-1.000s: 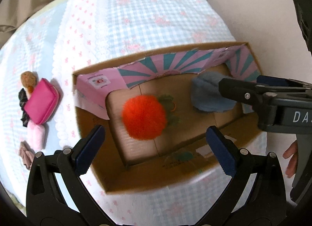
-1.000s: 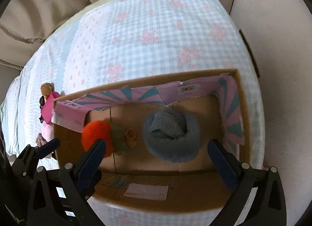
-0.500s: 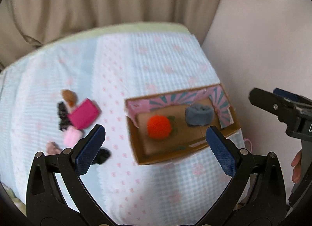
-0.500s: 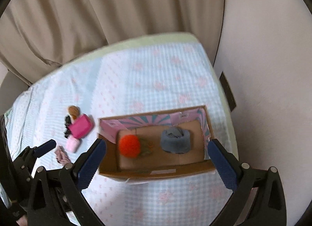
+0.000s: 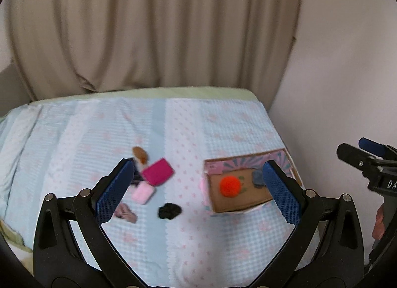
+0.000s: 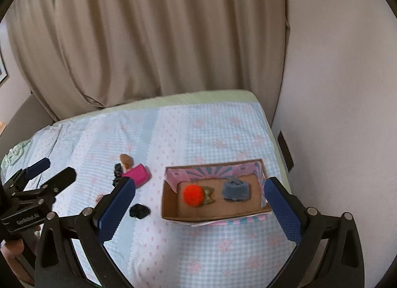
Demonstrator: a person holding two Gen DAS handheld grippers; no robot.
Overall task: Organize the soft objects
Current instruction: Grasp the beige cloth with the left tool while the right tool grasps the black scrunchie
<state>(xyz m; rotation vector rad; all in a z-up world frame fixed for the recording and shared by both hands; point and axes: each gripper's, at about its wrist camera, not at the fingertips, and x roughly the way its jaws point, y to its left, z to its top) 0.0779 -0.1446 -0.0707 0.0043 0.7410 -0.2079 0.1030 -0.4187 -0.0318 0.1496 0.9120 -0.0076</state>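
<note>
Both tongs are wide open and hold nothing: the left gripper (image 5: 198, 188) and the right gripper (image 6: 199, 204) have pulled far back from the cardboard box (image 6: 213, 217), which filled both views one second ago. I judge that one placing step is finished. The orange pompom (image 6: 193, 195) and the grey knitted piece (image 6: 235, 190) lie inside the box, at about 3 o'clock in the left view. The magenta pouch (image 5: 157, 171), the pale pink pad (image 5: 143, 193), the black scrunchie (image 5: 169, 211) and the mauve cloth (image 5: 126, 212) wait on the bedsheet (image 5: 198, 245) near 9 o'clock. A brown item (image 5: 140, 154) is too blurred to name, and the left fingers partly cover the mauve cloth.
</note>
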